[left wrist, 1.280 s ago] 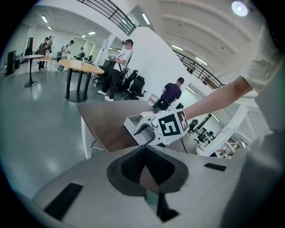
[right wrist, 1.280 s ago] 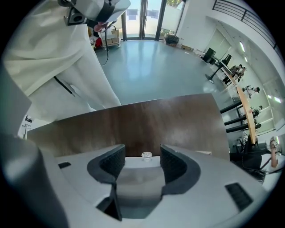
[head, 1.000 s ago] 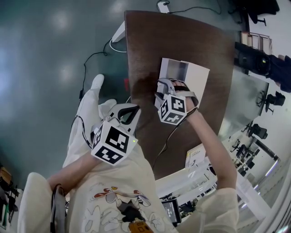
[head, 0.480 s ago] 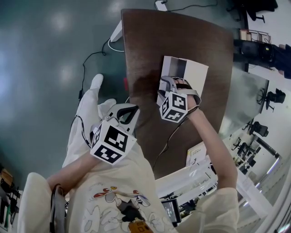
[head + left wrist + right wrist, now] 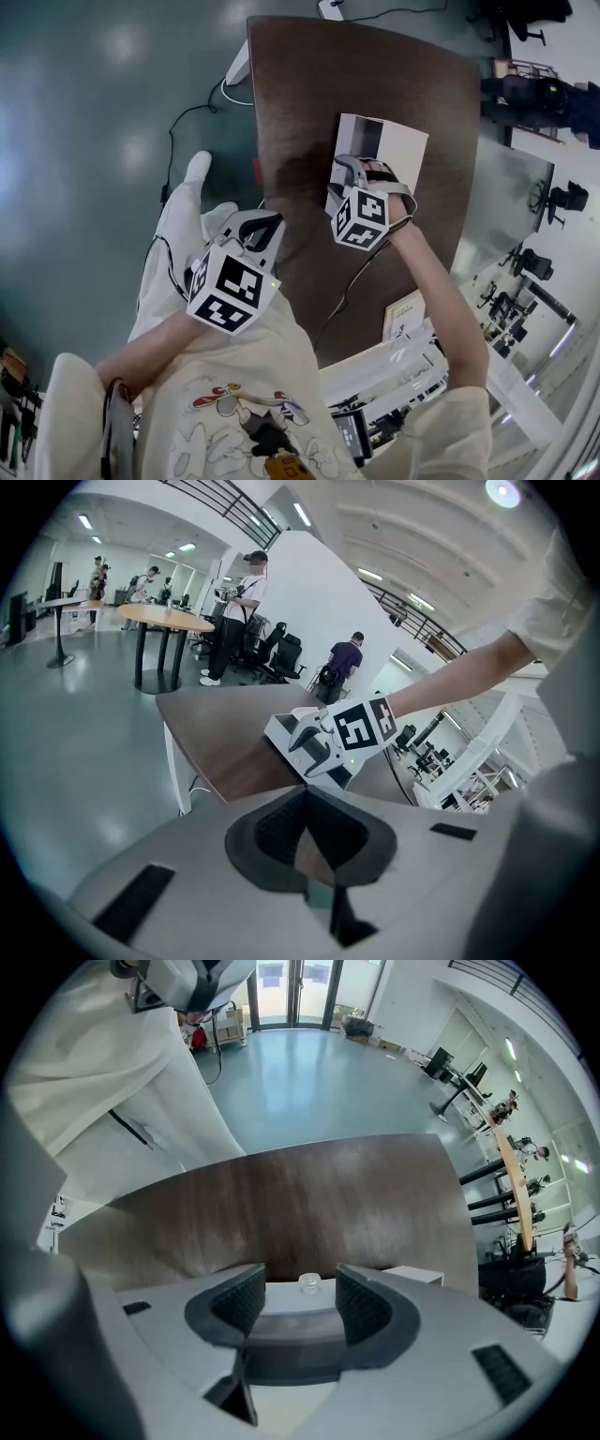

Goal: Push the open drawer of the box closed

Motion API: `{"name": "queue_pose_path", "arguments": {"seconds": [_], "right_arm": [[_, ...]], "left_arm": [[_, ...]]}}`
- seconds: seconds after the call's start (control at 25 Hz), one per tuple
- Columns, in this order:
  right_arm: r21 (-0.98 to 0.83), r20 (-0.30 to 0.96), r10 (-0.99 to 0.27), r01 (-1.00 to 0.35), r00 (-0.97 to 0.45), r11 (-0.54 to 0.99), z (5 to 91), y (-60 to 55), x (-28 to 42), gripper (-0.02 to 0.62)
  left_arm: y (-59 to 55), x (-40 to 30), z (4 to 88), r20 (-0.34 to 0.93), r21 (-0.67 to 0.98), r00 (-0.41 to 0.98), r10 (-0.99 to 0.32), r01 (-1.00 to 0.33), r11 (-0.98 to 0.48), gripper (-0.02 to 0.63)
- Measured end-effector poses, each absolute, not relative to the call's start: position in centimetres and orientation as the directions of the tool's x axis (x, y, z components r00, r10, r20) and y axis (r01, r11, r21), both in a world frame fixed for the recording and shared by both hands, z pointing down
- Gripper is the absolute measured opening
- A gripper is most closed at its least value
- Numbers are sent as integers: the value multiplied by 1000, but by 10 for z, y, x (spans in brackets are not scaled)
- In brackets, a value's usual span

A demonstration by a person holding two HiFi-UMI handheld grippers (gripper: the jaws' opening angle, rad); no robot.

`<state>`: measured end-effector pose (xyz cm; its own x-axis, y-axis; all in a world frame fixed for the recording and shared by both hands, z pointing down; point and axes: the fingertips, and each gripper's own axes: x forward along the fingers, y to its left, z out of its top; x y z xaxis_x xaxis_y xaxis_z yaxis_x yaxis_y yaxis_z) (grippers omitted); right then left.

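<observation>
Since the earlier frame the right tool (image 5: 353,172) has moved a little farther across the desk (image 5: 300,94), and the open part of the drawer (image 5: 371,139) has shrunk to a narrow dark strip.

Looking steeply down, a white box (image 5: 401,150) sits on the dark brown wooden desk, toward its right side. The person's right hand (image 5: 380,180) holds the right tool against the near side of the box, with the tool's marker cube (image 5: 361,219) facing up.

The right gripper view shows the right tool (image 5: 300,1290) with its jaws set apart and gripping nothing. The white drawer front (image 5: 292,1303) fills the gap between them, and a small clear knob (image 5: 309,1282) stands between the tips without either pad pressing on it. A corner of the box (image 5: 414,1274) shows just to the right, with the desk (image 5: 300,1194) stretching beyond.

The left tool (image 5: 261,228) is held off the near left edge of the desk, well apart from the box. The left gripper view shows the left tool (image 5: 305,799) with its tips meeting and nothing between them. Past it, that view shows the box (image 5: 284,731) with the right tool (image 5: 314,745) against it.
</observation>
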<state>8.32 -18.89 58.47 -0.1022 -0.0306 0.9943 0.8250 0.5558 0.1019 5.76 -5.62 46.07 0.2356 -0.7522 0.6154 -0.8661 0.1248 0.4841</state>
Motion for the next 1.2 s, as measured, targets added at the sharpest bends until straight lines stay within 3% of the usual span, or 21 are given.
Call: {"name": "queue_pose_path", "arguments": {"seconds": [1.2], "right_arm": [[112, 994, -52, 827, -100, 551, 580, -197, 89, 238]], "left_arm": [[-76, 62, 462, 629, 434, 208, -749, -893, 116, 8]]}}
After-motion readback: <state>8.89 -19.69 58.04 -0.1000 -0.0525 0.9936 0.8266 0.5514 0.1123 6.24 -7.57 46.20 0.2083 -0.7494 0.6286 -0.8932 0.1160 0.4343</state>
